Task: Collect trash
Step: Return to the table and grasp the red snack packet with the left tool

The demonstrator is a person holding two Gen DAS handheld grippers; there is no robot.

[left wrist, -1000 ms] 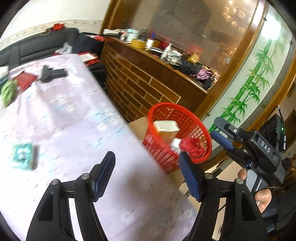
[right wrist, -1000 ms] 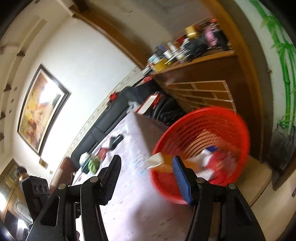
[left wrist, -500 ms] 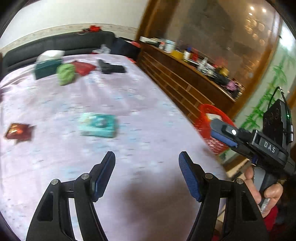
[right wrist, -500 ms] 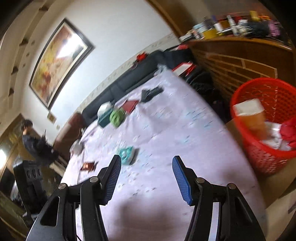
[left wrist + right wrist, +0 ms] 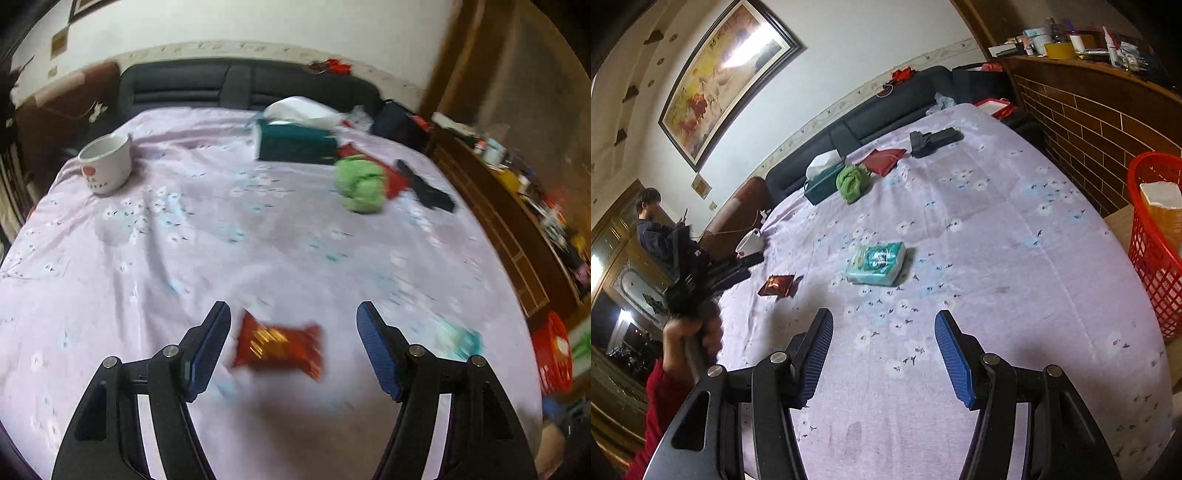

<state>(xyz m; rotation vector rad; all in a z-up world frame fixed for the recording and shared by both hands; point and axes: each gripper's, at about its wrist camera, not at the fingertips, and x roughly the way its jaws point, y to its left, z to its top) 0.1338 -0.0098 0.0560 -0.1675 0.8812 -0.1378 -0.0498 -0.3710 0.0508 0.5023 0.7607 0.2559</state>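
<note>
Two grippers spread wide, red wrapper framed for pickup

Left gripper [image 5: 291,332] is poised over the red snack wrapper [image 5: 279,346], which lies flat on the lilac tablecloth [image 5: 221,240] between its open fingers, apparently untouched; alignment suggests a grasp is intended. Right gripper [image 5: 882,343] is held empty, jaws apart, short of the teal tissue pack [image 5: 876,263]. Red basket [image 5: 1154,236], already holding trash, is kept off the table's right edge, within reach for drops

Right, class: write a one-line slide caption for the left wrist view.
Open left gripper poised over a red snack wrapper on the lilac tablecloth.
</note>
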